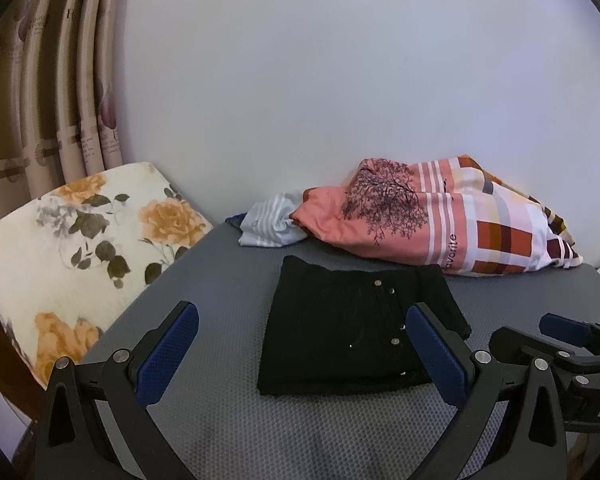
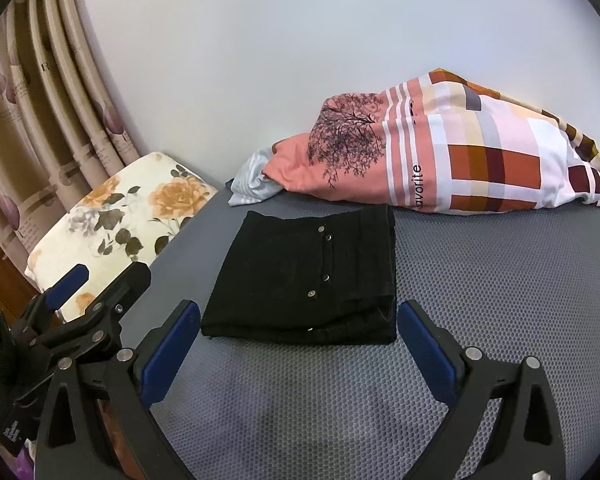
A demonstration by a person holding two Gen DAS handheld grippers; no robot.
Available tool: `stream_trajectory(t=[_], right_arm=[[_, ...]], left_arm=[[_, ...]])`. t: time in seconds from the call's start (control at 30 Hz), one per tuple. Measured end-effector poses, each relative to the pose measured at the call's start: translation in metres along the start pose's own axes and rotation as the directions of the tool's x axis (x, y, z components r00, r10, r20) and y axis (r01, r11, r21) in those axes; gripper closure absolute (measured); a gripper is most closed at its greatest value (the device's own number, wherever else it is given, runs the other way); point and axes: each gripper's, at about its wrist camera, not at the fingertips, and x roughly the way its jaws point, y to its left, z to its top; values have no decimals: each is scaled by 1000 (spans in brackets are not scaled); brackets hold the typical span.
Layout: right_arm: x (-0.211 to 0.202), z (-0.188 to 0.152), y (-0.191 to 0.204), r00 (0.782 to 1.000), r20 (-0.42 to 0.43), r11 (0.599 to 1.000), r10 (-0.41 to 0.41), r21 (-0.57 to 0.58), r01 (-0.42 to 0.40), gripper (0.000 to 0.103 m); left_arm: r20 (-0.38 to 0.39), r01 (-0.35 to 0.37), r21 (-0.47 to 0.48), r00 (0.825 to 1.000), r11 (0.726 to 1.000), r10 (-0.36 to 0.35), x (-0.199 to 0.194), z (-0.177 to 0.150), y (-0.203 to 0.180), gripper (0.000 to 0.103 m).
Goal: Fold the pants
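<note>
While "favorite" reads on the striped pillow [image 2: 440, 152] behind the black pants [image 2: 304, 276], you've bare grey mat [image 2: 500, 280] right of them. They lie folded square, studs showing. Your left gripper [image 1: 302, 340] and right gripper [image 2: 298, 338] both gape, holding nothing.

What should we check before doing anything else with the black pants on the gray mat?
1. Black pants folded into a compact rectangle: ok.
2. Pants lie flat on the gray mat: ok.
3. Left hand-held gripper open, holding nothing: ok.
4. Right hand-held gripper open, holding nothing: ok.
5. Pants apart from the patterned bedding behind them: ok.
6. Layers underneath are even: cannot tell, hidden.
</note>
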Motion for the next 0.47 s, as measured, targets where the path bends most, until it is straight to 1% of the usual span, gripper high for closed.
stream_trajectory(t=[0.13, 0.23, 0.27, 0.33, 0.4, 0.47], right_arm=[[7, -1, -3, 1000, -12, 1000, -4, 1, 4, 4], [10, -4, -4, 1000, -20, 1000, -7, 6, 7, 4], [11, -3, -5, 1000, -21, 1000, -7, 7, 7, 4], [12, -4, -6, 1000, -24, 1000, -7, 10, 7, 4], [12, -4, -7, 1000, -25, 1000, -9, 14, 9, 4], [12, -3, -7, 1000, -25, 1000, -7, 11, 8, 4]], left_arm=[[6, 29, 4, 1000, 1000, -29, 4, -2, 1, 0], [65, -20, 14, 998, 1000, 19, 0, -4, -1, 0], [75, -26, 11, 997, 1000, 25, -2, -4, 0, 0], [77, -21, 7, 997, 1000, 20, -3, -3, 0, 0], [75, -29, 4, 997, 1000, 29, -5, -4, 0, 0], [64, -25, 4, 998, 1000, 25, -6, -3, 0, 0]])
